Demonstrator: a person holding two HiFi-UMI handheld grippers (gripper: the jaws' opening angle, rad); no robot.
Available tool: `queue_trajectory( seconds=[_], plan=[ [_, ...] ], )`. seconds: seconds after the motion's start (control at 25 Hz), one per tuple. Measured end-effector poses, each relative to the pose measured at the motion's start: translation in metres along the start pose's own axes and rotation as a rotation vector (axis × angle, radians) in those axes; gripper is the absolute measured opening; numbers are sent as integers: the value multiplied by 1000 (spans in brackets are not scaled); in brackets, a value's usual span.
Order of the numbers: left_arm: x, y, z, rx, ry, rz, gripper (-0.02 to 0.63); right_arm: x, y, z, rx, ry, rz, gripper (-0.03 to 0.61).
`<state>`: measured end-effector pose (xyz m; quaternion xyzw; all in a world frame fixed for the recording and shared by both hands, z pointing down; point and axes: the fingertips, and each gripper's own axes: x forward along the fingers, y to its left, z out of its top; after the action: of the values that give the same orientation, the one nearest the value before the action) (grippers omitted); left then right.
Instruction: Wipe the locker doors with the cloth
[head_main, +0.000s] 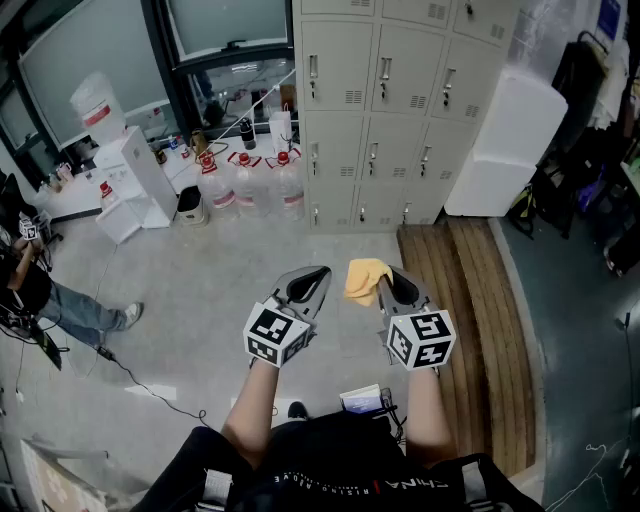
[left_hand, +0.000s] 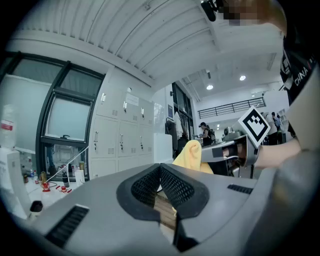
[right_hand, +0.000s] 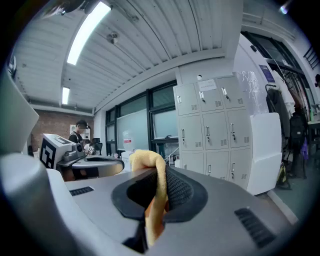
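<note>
A yellow cloth (head_main: 366, 277) is pinched in my right gripper (head_main: 392, 280), which is shut on it; the cloth (right_hand: 152, 192) hangs from between the pads. My left gripper (head_main: 318, 275) is shut with nothing in it, level with the right one and a little to its left. From the left gripper view the cloth (left_hand: 192, 156) shows beyond my left gripper (left_hand: 160, 172). The beige locker doors (head_main: 385, 110) stand ahead, well beyond both grippers, and show again as locker doors (right_hand: 212, 132) and locker doors (left_hand: 121, 137).
Several water bottles (head_main: 245, 185) stand left of the lockers. A white foam block (head_main: 500, 140) leans at their right. A wooden pallet strip (head_main: 480, 320) runs along the floor on the right. A person's legs (head_main: 75, 310) lie at the left. White cabinets (head_main: 135, 185) stand by the window.
</note>
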<state>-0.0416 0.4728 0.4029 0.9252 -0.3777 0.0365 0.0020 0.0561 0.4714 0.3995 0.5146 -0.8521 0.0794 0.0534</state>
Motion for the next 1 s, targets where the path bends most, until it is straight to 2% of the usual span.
queue_trajectory(
  seconds=[0.36,0.56,0.8,1.0],
  plan=[
    [-1,-2,-1,50,8,-21,20,1,8,3,-1,-6,18,51],
    [-5,-2,-2,38,-10,-21,20,-3,11,3,-2,-15,7,51],
    [-7,-6,-8,23,-1,-18,20,-13,9,1,64,-39,9,51],
    [-3,-11,-14,28,16,-23,20,-17,5,-3,78,-38,7,51]
  ],
)
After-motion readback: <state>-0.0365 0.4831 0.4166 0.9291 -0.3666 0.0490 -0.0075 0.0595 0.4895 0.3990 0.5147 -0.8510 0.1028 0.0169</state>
